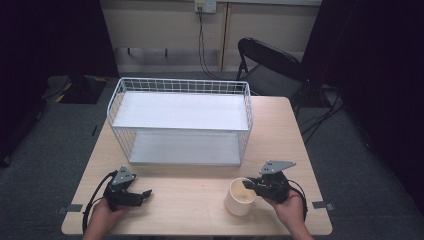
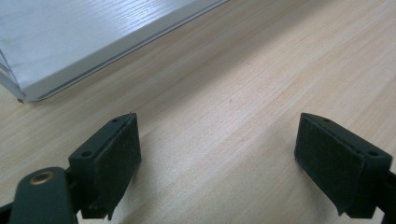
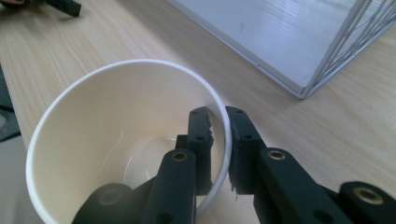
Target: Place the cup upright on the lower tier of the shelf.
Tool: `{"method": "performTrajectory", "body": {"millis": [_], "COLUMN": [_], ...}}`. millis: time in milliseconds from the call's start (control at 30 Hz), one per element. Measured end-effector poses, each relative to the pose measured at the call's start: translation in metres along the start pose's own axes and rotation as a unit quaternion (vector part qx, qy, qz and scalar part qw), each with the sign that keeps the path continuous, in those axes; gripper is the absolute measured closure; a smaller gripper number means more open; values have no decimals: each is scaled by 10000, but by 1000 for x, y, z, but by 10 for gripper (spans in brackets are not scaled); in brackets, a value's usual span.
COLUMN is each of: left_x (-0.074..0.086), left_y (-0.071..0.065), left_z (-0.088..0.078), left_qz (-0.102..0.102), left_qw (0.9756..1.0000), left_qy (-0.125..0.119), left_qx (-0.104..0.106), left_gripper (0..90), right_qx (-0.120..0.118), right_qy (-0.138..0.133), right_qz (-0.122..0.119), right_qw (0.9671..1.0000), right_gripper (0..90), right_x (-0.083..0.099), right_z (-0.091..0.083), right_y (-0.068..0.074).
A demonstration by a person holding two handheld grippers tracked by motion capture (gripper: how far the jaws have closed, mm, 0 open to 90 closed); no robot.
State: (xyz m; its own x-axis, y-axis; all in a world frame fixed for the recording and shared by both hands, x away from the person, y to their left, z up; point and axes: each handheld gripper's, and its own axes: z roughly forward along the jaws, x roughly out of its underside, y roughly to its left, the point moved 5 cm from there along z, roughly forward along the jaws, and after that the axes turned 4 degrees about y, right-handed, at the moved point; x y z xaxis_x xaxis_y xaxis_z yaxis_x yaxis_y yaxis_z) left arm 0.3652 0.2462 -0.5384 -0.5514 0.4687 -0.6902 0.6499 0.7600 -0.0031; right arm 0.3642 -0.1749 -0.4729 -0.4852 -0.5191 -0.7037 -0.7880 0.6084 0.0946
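Right gripper (image 1: 255,185) is pinching the rim of a white paper cup (image 1: 241,197) — one jaw inside the wall, one outside, pressed tight on it; clear in the right gripper view, gripper (image 3: 219,135) on cup (image 3: 116,140). Cup sits upright on the light wood table (image 1: 190,192), front-right area, near the table's front edge, interior looks empty. Right hand (image 1: 289,207) holds the gripper from behind, grey plate on top.

Left gripper (image 1: 142,195) at front-left of table, jaws spread wide w/ nothing between them — left gripper view shows gripper (image 2: 217,154) over bare wood. Can't tell if it's touching the tabletop or just above it. Left hand (image 1: 106,212) grips it, cable looping at the side.

White wire rack (image 1: 181,122) w/ two shelves stands mid-table, behind both grippers, well apart from the cup. Its lower shelf (image 3: 275,32) and wire corner show in the right gripper view, near the cup but not touching. Black folding chair (image 1: 270,65) behind table, far right.
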Motion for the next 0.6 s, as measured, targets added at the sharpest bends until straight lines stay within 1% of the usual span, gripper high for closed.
{"method": "performTrajectory", "body": {"millis": [33, 200, 300, 467, 500, 600], "left_x": [0, 0, 0, 0, 0, 0], "left_y": [0, 0, 0, 0, 0, 0], "left_z": [0, 0, 0, 0, 0, 0], "left_qz": [-1, 0, 0, 1, -2, -2], "left_qw": [10000, 10000, 10000, 10000, 10000, 10000], "left_qy": [0, 1, -2, 0, -1, 0], "left_qx": [0, 0, -1, 0, 1, 1], "left_gripper": [141, 140, 141, 141, 140, 140], "right_qx": [18, 34, 60, 163, 214, 192], "right_qy": [-21, -14, -64, -148, -160, -183], "right_qz": [77, 35, 43, 75, 91, 126], "right_qw": [10000, 10000, 10000, 9997, 9996, 9996], "right_gripper": [815, 816, 816, 816, 816, 816], "right_x": [0, -3, -9, -15, -18, -22], "right_z": [1, 2, 1, 2, 2, 4], "right_y": [-1, 1, 2, 1, 1, 0]}}
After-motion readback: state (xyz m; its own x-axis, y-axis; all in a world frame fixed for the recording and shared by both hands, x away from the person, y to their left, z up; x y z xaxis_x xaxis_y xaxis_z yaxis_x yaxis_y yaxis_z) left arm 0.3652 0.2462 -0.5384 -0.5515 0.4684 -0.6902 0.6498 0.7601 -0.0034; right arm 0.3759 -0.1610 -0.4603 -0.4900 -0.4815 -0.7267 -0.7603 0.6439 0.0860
